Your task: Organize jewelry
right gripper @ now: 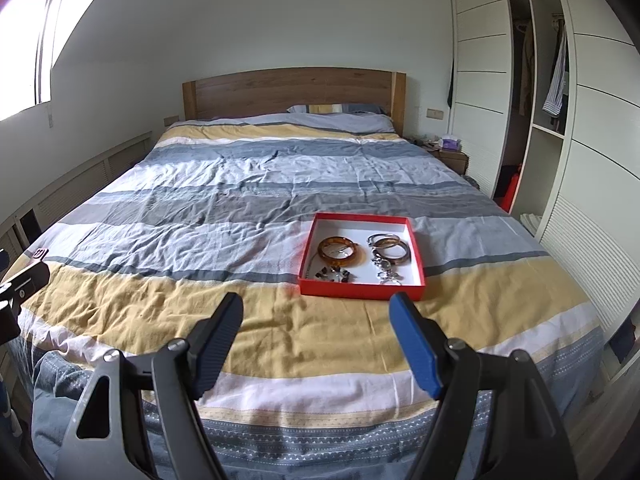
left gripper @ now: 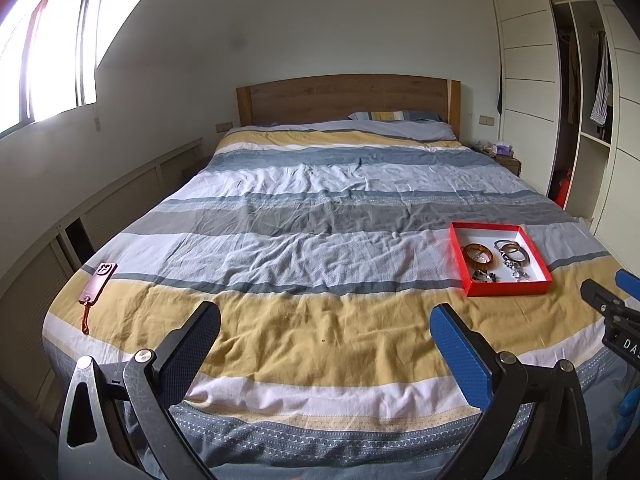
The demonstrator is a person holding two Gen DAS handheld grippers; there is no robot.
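Observation:
A red shallow box with a white inside lies on the striped bedspread; it also shows at the right of the left wrist view. In it lie an amber bangle, silver and brown bangles, a dark beaded piece and a silver chain. My right gripper is open and empty, just in front of the box. My left gripper is open and empty over the yellow stripe, left of the box.
A red phone case with a strap lies at the bed's left edge. The wooden headboard is at the far end. An open wardrobe and a bedside table stand to the right. The right gripper shows at the left view's edge.

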